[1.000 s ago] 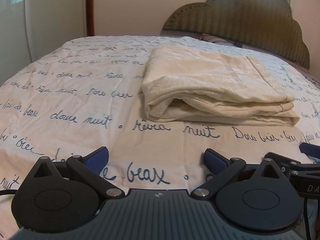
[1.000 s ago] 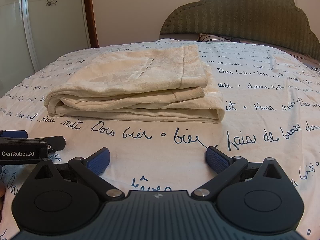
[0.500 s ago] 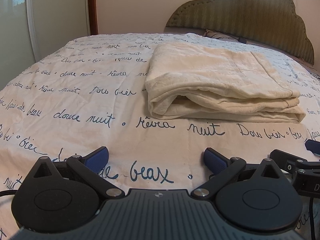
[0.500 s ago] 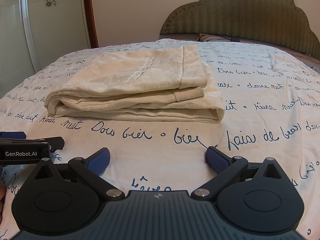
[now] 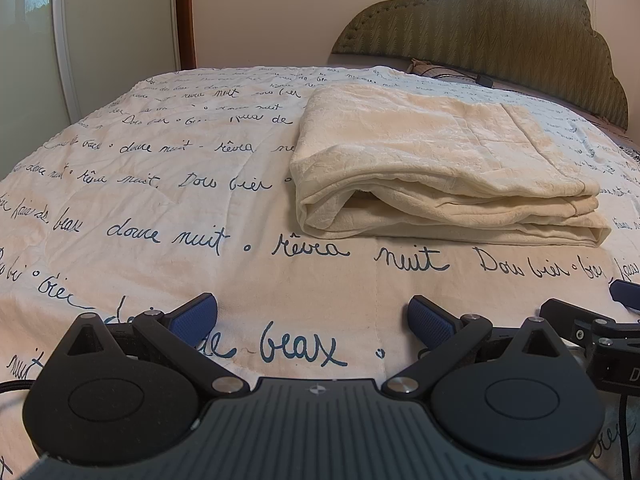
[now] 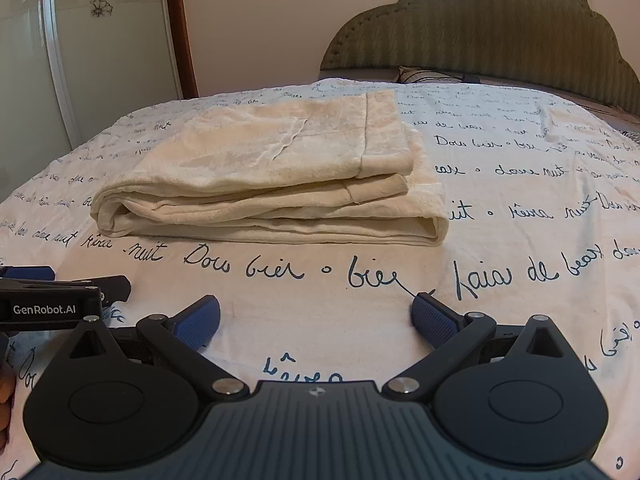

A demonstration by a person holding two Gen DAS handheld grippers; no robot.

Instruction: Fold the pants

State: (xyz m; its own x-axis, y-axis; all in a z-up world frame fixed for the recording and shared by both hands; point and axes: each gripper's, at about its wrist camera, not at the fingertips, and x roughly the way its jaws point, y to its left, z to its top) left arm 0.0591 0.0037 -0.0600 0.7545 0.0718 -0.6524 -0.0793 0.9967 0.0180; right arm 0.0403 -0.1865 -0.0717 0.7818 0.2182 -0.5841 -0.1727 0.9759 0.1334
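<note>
Jaws of both grippers gape empty; bare bedspread [image 5: 312,280] separates them from the folded pants' [image 5: 440,160] near edge.

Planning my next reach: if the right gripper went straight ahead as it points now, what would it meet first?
Probably the folded pants: the right gripper, fingers apart and empty, faces their near edge across bare bedspread. If it points slightly downward, the bedspread comes first; depth is unclear.
</note>
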